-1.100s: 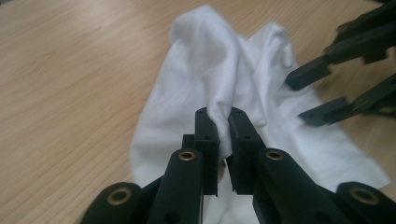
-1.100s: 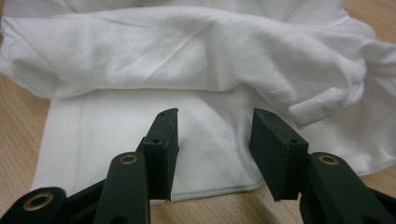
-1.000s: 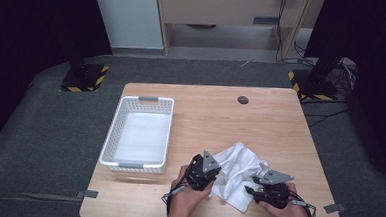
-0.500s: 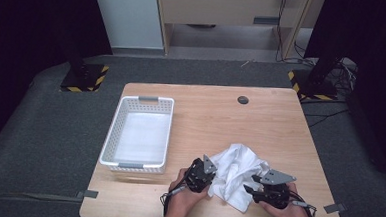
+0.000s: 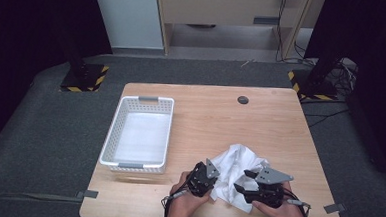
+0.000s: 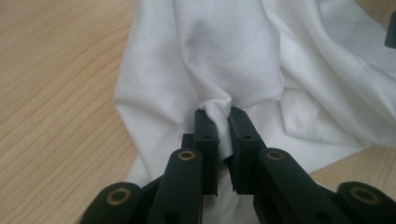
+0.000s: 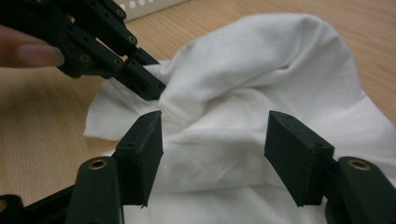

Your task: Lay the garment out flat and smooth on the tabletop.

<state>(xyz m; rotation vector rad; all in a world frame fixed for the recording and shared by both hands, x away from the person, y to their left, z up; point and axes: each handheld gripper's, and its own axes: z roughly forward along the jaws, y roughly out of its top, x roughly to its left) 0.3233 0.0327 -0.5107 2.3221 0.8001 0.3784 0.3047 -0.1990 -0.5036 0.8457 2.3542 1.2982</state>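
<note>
Pinching white cloth (image 6: 233,56) fold: left gripper (image 6: 223,135) | fold's end hidden between fingers (image 6: 207,140)

Basket and grommet on the tabletop

A white basket (image 5: 138,134) sits on the left of the wooden tabletop (image 5: 220,125); a dark round grommet (image 5: 242,99) lies near the far edge.

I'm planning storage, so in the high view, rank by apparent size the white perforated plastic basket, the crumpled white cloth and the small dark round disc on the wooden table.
1. White perforated plastic basket
2. Crumpled white cloth
3. Small dark round disc, by far the smallest
</note>
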